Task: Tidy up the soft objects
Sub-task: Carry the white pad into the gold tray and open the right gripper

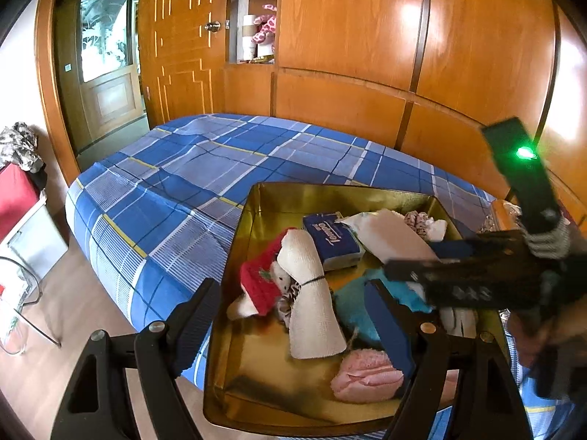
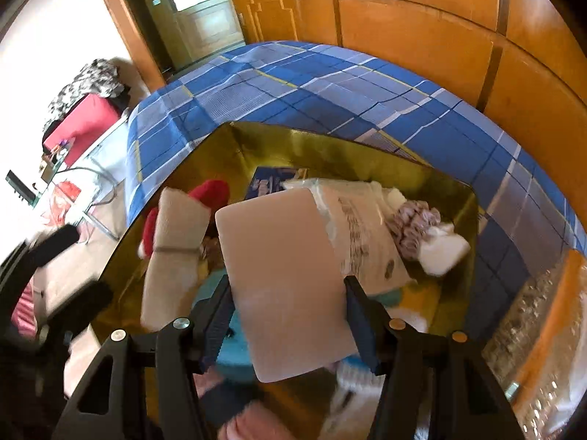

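While the left gripper (image 1: pixel 293 324) hangs open over the gold tray (image 1: pixel 256 198), the right gripper (image 2: pixel 286 315) clamps a beige pad (image 2: pixel 282 275) above it, seemingly light and soft, best gripped by its edges.

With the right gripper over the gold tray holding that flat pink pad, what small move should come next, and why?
Probably open the right gripper a little more to let the pink pad drop. It already hangs over the gold tray, above the other soft things, and the left gripper is open and clear of it.
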The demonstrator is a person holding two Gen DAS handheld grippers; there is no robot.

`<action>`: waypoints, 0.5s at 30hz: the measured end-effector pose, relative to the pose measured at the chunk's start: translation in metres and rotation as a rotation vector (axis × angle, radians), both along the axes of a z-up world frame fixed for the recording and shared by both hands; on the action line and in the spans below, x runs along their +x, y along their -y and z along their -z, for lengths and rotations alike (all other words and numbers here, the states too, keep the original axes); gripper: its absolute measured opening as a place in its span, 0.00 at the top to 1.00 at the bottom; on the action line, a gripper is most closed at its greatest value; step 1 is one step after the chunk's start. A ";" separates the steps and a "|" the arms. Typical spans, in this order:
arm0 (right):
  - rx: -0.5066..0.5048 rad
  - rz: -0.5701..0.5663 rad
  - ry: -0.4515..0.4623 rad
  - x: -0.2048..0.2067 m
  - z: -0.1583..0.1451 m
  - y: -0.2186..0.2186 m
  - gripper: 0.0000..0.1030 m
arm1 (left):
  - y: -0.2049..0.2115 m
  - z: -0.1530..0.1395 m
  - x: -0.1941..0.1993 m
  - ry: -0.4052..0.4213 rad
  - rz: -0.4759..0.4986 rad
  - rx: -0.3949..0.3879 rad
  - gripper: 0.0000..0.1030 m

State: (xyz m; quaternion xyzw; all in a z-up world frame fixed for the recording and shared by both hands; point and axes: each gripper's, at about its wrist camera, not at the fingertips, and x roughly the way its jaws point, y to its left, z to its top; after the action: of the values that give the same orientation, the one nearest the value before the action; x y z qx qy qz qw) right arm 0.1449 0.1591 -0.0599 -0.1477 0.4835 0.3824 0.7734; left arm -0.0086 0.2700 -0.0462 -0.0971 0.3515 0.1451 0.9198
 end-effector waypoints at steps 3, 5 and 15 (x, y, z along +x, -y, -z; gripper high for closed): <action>0.023 0.023 -0.038 0.007 0.004 -0.003 0.39 | 0.000 0.004 0.001 -0.011 0.003 -0.008 0.21; 0.026 0.032 -0.060 0.007 0.006 -0.002 0.38 | 0.001 0.006 0.002 -0.018 0.007 -0.011 0.21; 0.061 0.057 0.094 -0.020 -0.026 0.026 0.31 | 0.003 0.005 0.001 -0.010 -0.002 0.006 0.16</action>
State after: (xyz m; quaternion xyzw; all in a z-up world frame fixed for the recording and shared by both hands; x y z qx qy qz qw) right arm 0.1248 0.1329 -0.0340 -0.1281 0.4388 0.3672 0.8101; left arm -0.0073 0.2667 -0.0511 -0.0939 0.3555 0.1477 0.9182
